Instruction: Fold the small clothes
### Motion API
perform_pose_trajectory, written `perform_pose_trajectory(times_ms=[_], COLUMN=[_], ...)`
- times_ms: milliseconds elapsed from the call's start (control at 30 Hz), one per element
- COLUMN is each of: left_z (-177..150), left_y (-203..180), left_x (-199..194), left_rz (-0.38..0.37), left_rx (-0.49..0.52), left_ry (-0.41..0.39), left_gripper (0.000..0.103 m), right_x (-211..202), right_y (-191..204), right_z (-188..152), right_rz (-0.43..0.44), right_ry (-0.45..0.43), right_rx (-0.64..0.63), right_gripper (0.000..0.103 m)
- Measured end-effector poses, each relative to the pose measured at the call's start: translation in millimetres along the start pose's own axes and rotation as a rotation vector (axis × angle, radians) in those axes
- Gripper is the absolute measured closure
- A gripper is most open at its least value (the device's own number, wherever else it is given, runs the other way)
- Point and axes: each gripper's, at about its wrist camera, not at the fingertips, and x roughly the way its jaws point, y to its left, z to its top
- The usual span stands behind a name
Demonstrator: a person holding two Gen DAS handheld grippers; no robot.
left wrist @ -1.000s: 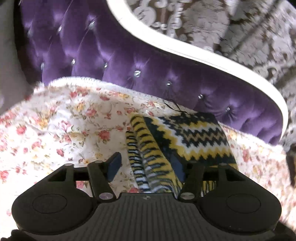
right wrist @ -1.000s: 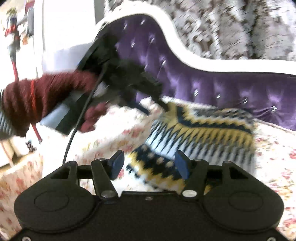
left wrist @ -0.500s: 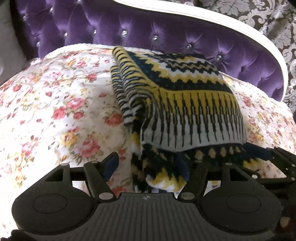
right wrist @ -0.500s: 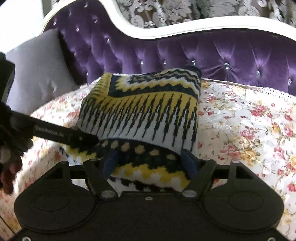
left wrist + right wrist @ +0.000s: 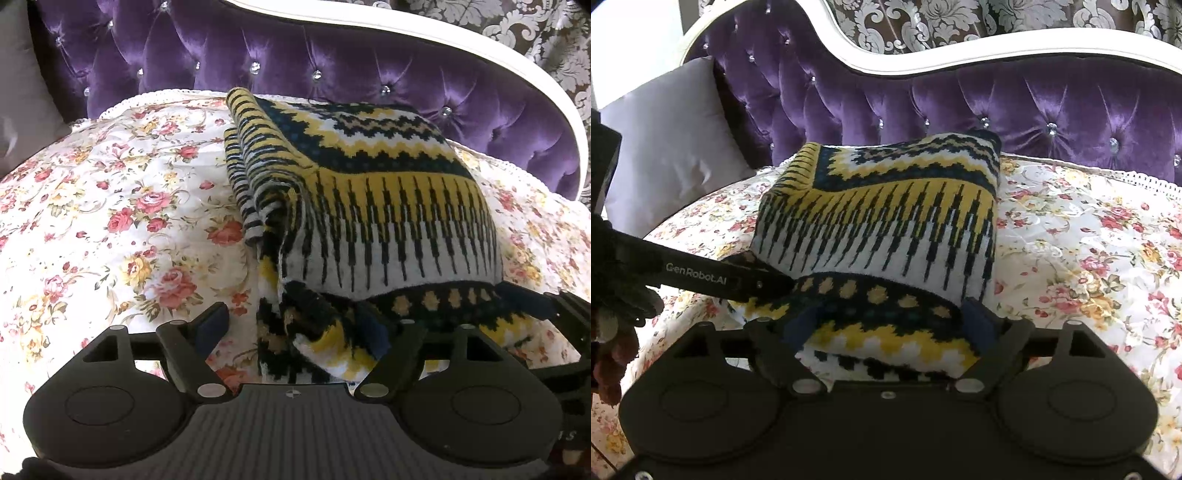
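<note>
While the folded sweater [image 5: 384, 206] rests on the floral cover [image 5: 110, 206], both grippers — left [image 5: 295, 326], right [image 5: 890, 319] — are opening around its near edge.

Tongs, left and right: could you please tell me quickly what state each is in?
Left tongs: opening, sweater edge between them, not gripped.
Right tongs: opening around the sweater's near edge, not gripped.

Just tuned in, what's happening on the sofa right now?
A person with a gripper in each hand is folding a knit sweater on the floral cover of a purple sofa. The sweater lies folded over on itself. Both grippers are at its near edge: the left gripper at the left corner, the right gripper at the right. Their jaws are opening, with the knit hem between the fingers, so they look to be letting go after the fold.
</note>
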Motion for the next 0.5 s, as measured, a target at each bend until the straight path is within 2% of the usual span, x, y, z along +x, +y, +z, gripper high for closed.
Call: perform_pose_trajectory(times_ms=[500], left_z=[-12], left_y=[-3], left_x=[-4], left_rz=[0.021], left_rx=[-0.022], left_ry=[-0.082], left_gripper=[0.024], right_x=[-2], right_y=[1], right_z=[-4], right_rz=[0.019], right_ry=[-0.023], right_rx=[-0.004], right_gripper=[0.009])
